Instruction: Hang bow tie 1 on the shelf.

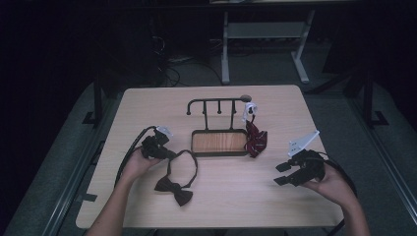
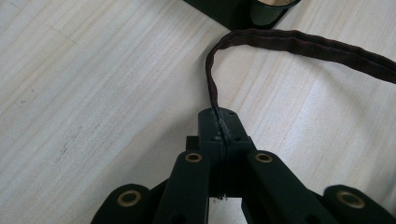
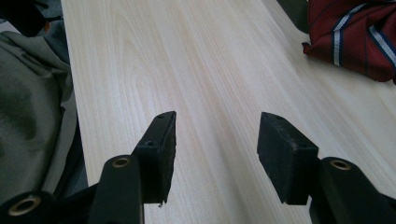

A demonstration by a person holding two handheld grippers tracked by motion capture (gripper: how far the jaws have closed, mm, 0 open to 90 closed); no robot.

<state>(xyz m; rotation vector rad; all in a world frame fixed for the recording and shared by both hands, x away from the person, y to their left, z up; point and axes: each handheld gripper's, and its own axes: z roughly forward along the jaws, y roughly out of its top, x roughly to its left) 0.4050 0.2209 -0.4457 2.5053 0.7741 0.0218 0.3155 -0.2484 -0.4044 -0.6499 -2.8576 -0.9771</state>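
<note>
My left tool has its jaws pinched tight on the strap of the dark bow tie. In the left gripper view the thin maroon band comes straight out from between the closed jaw tips, rises a little, then bends and runs off to the right across the worktop, passing just in front of a corner of the black stand. In the high view the strap loops from my left tool round to the bow itself, which lies flat on the worktop nearer to me and to the right of that tool, in front of the stand's wooden tray.

My right tool sits well apart from the bow tie, over the right part of the worktop. Its jaws stand wide apart with bare wood between them and nothing in their grip. In the right gripper view a red striped tie lies ahead and to the right of those jaws, not touching them; in the high view it rests against the right end of the tray, below the stand's hooks.
</note>
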